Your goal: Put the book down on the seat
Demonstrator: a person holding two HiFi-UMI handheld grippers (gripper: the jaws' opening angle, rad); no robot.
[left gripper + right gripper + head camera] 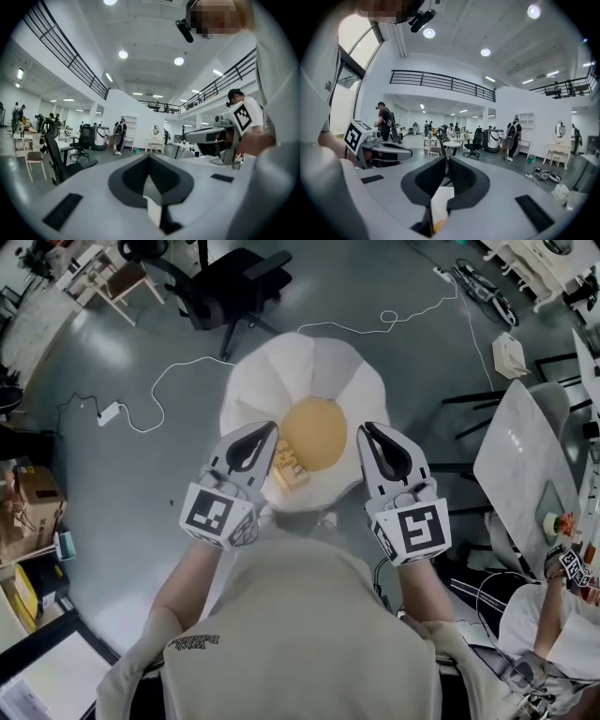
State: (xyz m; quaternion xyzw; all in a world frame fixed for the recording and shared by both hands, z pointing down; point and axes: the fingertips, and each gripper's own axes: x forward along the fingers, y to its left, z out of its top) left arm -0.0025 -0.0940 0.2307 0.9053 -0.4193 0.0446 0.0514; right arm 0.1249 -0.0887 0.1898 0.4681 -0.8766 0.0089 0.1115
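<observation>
Head view, steeply down: a glossy grey floor is seen under a low seat shaped like a fried egg, with white lobes round a yellow middle. The book, small and yellow-orange, lies on the seat at the near edge of the yellow middle, just beside the left claw and gripped by neither claw. White cables are trailed across the floor, a black office chair is placed beyond the seat, cardboard boxes are stacked at the left edge, and a pale marbled desk is set at the right. The left claw is drawn narrow, its tips together with nothing gripped. The right claw is likewise closed on nothing, across the yellow middle from the book. In the left gripper view and the right gripper view a tall white hall is shown, with black balcony railings, round ceiling lamps and people standing among chairs. Black-and-white square markers are carried on the cubes of both claws. The dark print on the wearer's shirt is seen upside down and cannot be read.
</observation>
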